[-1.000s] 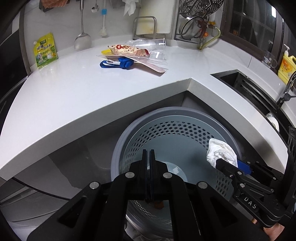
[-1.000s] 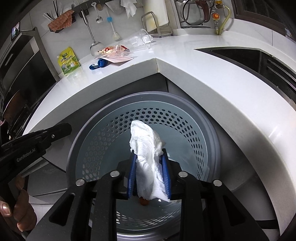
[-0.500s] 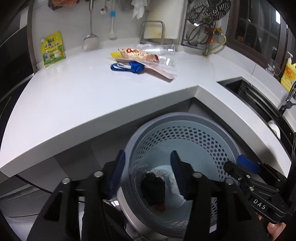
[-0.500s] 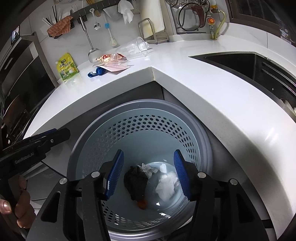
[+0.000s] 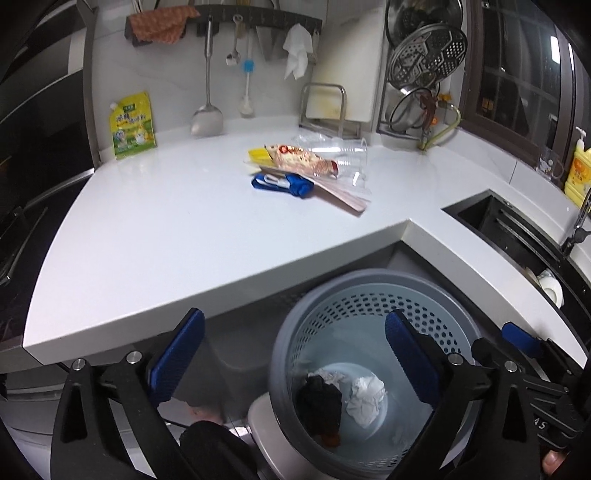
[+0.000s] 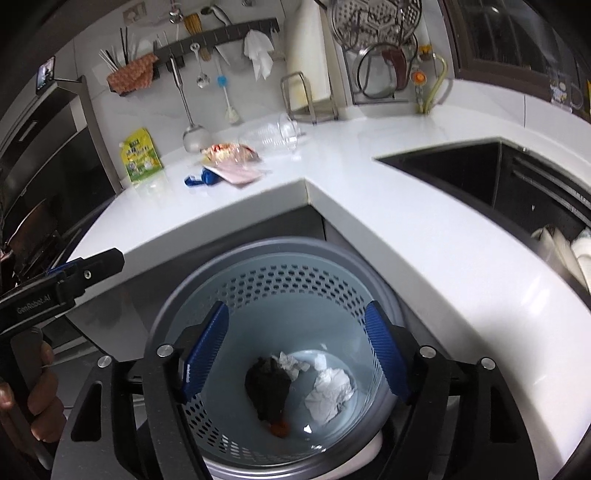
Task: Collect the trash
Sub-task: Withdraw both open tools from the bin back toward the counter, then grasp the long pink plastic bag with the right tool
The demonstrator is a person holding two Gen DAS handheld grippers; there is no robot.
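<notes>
A grey perforated trash basket [image 5: 373,291] stands on the floor below the counter corner; it also shows in the right wrist view [image 6: 280,251]. In it lie a crumpled white tissue [image 6: 330,393], a black wad [image 6: 267,386] and a small orange bit. My right gripper [image 6: 295,347] is open and empty above the basket. My left gripper [image 5: 295,354] is open and empty at the basket's left rim. On the counter lie a snack wrapper [image 5: 303,158], a blue item [image 5: 284,184], a flat pink packet [image 5: 343,194] and a clear plastic cup [image 5: 343,153] on its side.
White L-shaped counter [image 5: 184,221] with a black sink [image 6: 480,177] at the right. A yellow-green pouch [image 5: 133,125] leans on the back wall. Utensils hang on a rail [image 5: 221,26]. A dish rack [image 5: 421,74] stands behind. A yellow soap bottle [image 5: 578,170] stands far right.
My right gripper opened and dropped the white tissue into the basket. My left gripper opened from shut and drew back and up; both views now show more of the counter.
</notes>
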